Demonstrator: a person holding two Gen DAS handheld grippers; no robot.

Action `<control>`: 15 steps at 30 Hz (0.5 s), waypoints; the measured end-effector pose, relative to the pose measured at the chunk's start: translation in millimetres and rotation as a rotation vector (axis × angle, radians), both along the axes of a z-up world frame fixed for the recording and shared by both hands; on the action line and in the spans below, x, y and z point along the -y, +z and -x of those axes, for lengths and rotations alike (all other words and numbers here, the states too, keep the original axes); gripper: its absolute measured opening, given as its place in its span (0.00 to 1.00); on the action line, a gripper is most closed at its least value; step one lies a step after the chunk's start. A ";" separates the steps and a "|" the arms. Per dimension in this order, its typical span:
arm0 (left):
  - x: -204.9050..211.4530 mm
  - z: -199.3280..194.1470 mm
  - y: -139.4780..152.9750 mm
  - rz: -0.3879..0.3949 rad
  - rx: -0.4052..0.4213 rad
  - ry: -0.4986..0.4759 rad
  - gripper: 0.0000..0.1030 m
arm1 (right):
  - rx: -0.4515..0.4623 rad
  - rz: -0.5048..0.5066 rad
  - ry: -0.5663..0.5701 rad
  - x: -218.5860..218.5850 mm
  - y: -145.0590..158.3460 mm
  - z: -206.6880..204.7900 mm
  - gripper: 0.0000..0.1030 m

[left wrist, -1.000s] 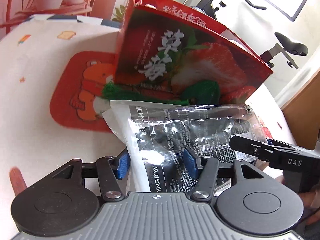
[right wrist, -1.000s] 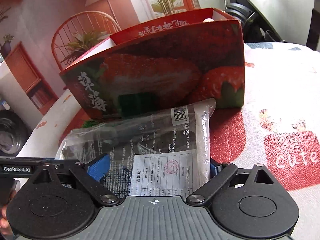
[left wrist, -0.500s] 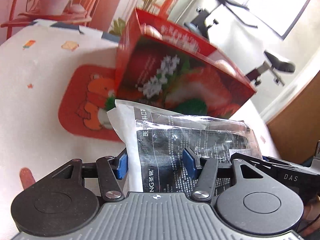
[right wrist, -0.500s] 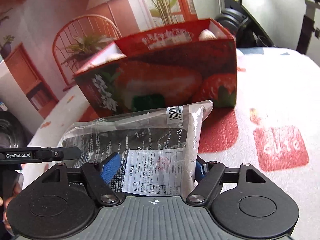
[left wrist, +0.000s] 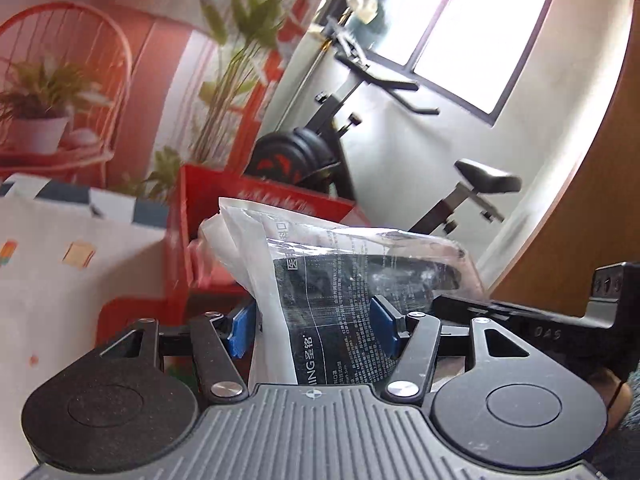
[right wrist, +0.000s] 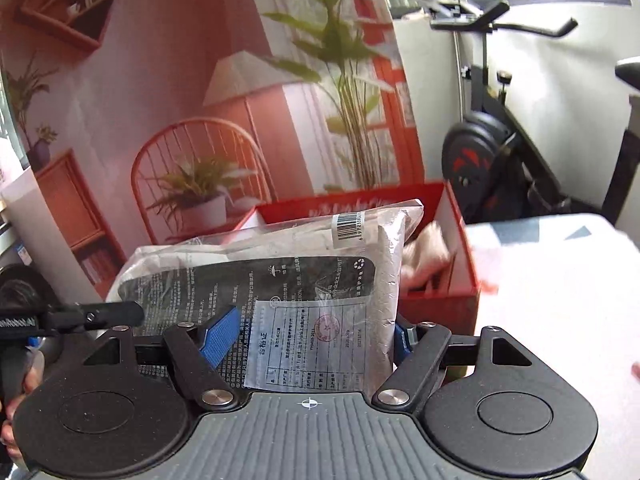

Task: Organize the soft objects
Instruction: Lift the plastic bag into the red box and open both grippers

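1. The left gripper [left wrist: 314, 330] holds one end of the clear packet [left wrist: 340, 280] between its blue pads; its jaws have just been opening a little.
2. The right gripper [right wrist: 308, 336] clamps the other end [right wrist: 320, 280], having just closed in.
3. The packet hangs above the tabletop [right wrist: 560, 280], before the open red box [right wrist: 440, 304].
4. Something pale, blurred, lies in the box.

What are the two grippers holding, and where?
Both hold one clear plastic packet with black print: left gripper on its left end, right gripper on its right.
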State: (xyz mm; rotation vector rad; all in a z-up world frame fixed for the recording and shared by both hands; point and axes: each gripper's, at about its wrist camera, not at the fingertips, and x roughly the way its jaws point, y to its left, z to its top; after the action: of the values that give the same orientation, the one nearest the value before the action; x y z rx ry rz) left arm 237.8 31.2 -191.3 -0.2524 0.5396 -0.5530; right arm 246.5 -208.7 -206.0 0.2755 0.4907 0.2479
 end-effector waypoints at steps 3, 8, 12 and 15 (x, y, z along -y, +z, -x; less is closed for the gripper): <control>10.3 -16.6 11.7 0.010 0.029 -0.010 0.63 | 0.040 0.038 0.004 9.6 15.1 -15.4 0.69; 29.6 -54.7 21.2 -0.040 0.056 0.001 0.63 | 0.128 0.129 -0.007 15.2 23.9 -47.6 0.70; 32.4 -88.2 16.8 -0.022 0.047 0.060 0.62 | 0.167 0.194 0.000 12.1 14.5 -75.1 0.70; 29.8 -105.3 10.7 0.023 0.014 0.114 0.62 | 0.189 0.295 0.030 0.3 5.8 -90.4 0.70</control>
State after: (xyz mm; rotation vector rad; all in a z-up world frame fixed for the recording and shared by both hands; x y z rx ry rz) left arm 343.2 1.4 -180.5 -0.2991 0.5021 -0.4502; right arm 336.9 -209.1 -200.3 -0.0428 0.3390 0.2249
